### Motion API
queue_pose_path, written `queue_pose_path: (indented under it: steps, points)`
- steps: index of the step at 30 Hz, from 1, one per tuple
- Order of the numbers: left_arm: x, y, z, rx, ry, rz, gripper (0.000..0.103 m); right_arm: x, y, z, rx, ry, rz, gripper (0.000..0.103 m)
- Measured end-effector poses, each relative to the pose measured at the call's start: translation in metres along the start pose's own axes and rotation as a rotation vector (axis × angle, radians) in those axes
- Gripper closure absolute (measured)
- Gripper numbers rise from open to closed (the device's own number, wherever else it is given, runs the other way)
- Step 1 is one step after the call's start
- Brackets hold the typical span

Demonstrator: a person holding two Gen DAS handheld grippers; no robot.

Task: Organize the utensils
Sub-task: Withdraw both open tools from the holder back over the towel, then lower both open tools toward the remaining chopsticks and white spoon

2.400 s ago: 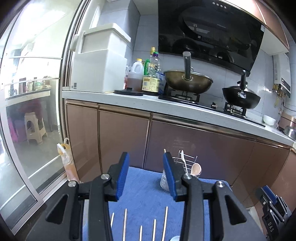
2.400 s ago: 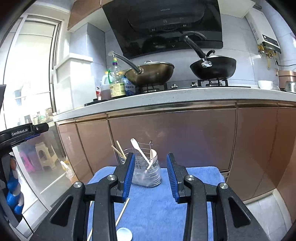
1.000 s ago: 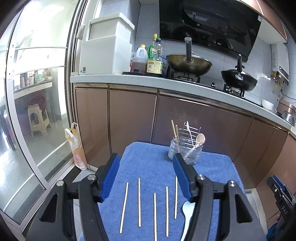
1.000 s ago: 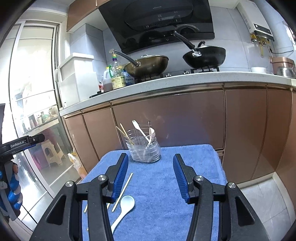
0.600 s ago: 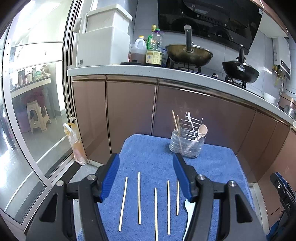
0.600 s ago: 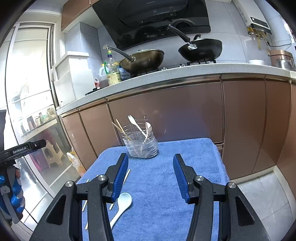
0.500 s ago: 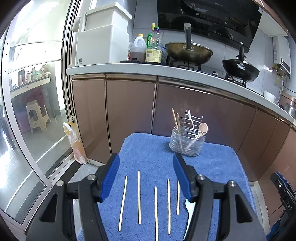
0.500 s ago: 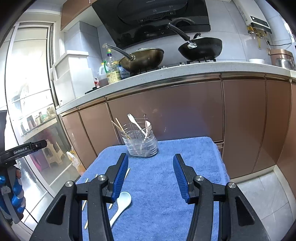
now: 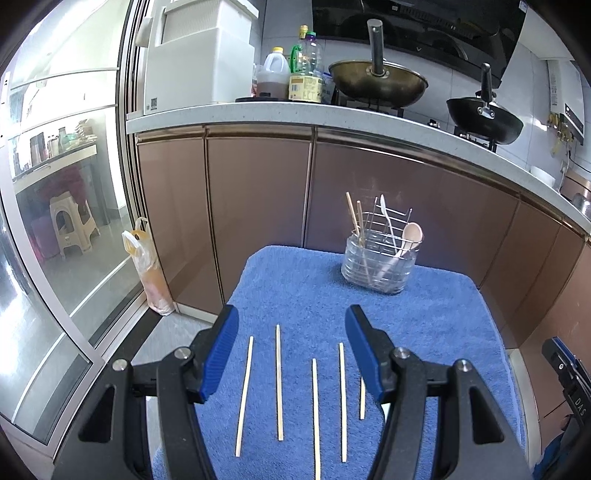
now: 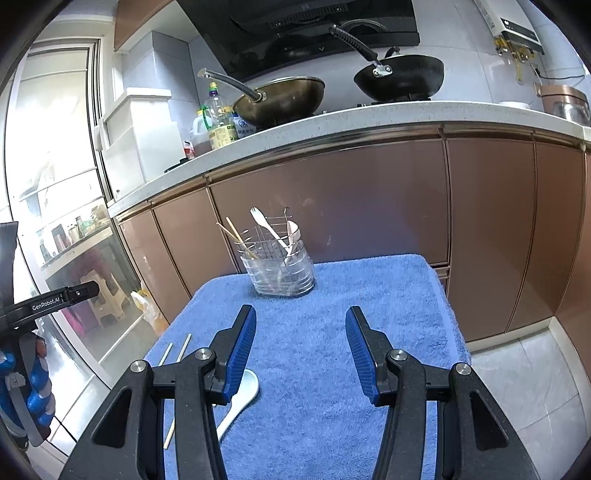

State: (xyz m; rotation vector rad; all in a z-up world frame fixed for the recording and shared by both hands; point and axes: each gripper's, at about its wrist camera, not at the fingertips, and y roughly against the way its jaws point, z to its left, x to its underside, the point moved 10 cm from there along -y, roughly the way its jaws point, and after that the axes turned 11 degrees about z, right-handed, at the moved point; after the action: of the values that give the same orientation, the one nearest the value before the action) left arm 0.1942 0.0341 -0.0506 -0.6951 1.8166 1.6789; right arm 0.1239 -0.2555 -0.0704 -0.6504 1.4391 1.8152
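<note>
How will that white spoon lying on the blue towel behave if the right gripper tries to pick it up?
The white spoon looks glossy and hard, so it will probably stay stiff but may slip between the pads. It lies flat on the soft blue towel, so it likely won't roll or slide. If ceramic, which I can't confirm, it could chip when dropped.

A home kitchen. Shown by two woks (image 9: 378,83) (image 10: 400,79) on a gas stove, a range hood (image 10: 295,22) above, oil bottles (image 9: 304,75) on a pale counter (image 9: 258,112), brown cabinet doors (image 10: 332,199) below, and a tiled wall (image 10: 476,70) behind.
</note>
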Motion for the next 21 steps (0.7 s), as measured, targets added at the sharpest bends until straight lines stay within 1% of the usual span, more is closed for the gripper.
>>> queue_pose_path:
  steps: [7, 21]
  points:
    - [-0.001, -0.007, 0.001, -0.007, -0.008, 0.008, 0.045, 0.003, -0.010, 0.000, -0.002, 0.000, 0.021, 0.053]
    - [0.011, -0.029, 0.002, -0.002, -0.009, 0.063, 0.045, 0.011, -0.027, -0.002, 0.001, -0.004, 0.064, 0.053]
